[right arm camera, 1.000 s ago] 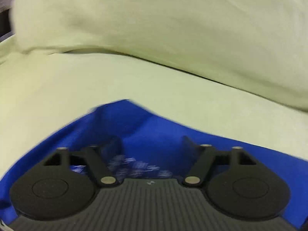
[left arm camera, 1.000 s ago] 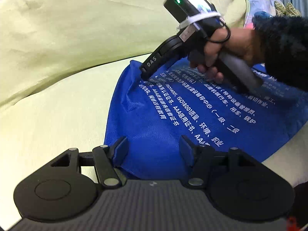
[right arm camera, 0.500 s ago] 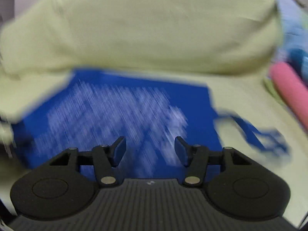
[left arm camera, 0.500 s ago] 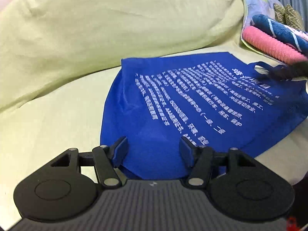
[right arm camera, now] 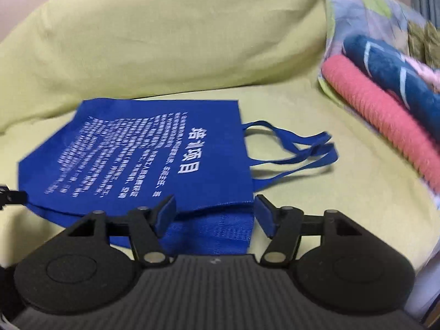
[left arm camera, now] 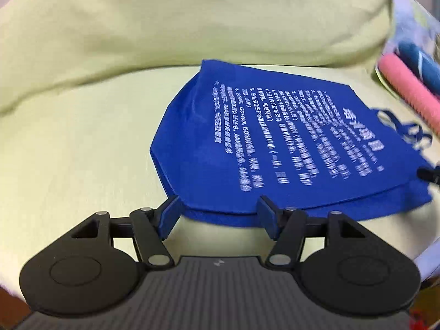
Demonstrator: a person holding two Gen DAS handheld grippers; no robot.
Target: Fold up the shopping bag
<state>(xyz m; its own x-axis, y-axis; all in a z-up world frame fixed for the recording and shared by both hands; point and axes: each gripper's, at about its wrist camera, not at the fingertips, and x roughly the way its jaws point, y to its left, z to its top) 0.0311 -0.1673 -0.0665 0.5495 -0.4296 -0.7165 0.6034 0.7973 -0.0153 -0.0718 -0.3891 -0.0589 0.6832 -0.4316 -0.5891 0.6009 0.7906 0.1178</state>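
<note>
A blue shopping bag (left arm camera: 275,143) with white printed text lies flat on a yellow-green cushion (left arm camera: 82,143). In the right wrist view the same bag (right arm camera: 154,154) shows its two blue handles (right arm camera: 297,148) trailing to the right. My left gripper (left arm camera: 220,217) is open at the bag's near left edge, with nothing between its fingers. My right gripper (right arm camera: 214,214) is open too, hovering over the bag's near right corner by the bag mouth. A dark tip of the other gripper shows at the left edge of the right wrist view.
A big yellow-green back cushion (right arm camera: 165,41) rises behind the bag. At the right lie a rolled pink towel (right arm camera: 385,115) and a dark blue one (right arm camera: 390,66), against a patterned cloth (right arm camera: 357,8).
The right gripper swung off the bag's far left corner and back to its near right corner. The left gripper pulled back a little. The bag lies flatter.
</note>
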